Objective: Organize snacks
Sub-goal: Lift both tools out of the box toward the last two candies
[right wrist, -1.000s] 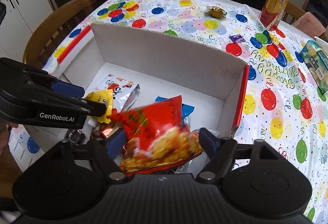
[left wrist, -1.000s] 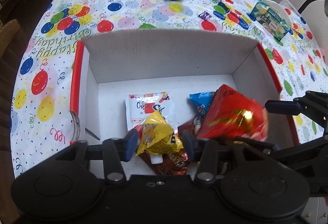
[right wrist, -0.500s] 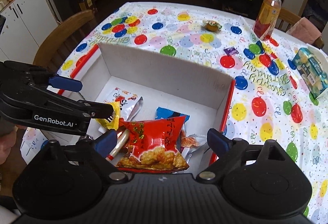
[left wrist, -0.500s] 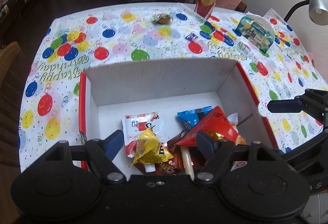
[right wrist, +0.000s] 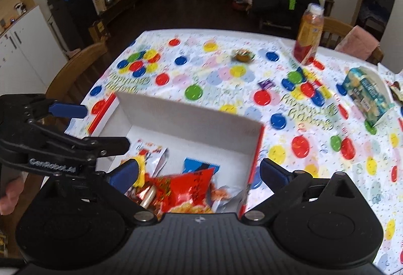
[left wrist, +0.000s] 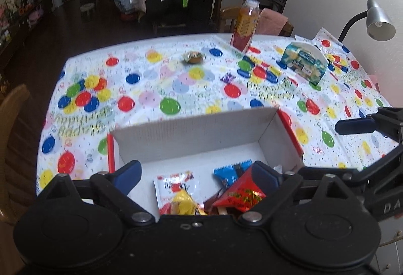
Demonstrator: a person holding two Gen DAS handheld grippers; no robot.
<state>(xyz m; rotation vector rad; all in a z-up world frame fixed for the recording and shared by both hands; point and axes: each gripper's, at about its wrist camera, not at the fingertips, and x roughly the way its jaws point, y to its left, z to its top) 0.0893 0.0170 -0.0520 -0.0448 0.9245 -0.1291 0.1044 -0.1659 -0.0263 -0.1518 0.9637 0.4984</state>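
Below both wide-open, empty hand-held grippers (left wrist: 196, 171) (right wrist: 199, 171), the box (left wrist: 201, 131) is filling; loose snacks (right wrist: 186, 186) may snag.

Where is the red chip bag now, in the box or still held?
In the box. The red chip bag lies among other snacks, and both grippers' jaws are open.

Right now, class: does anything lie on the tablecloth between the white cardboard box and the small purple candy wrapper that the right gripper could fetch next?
Nothing visible does. Between the white cardboard box and the small purple candy wrapper lies only bare balloon-print tablecloth. The right gripper is open, above the box.
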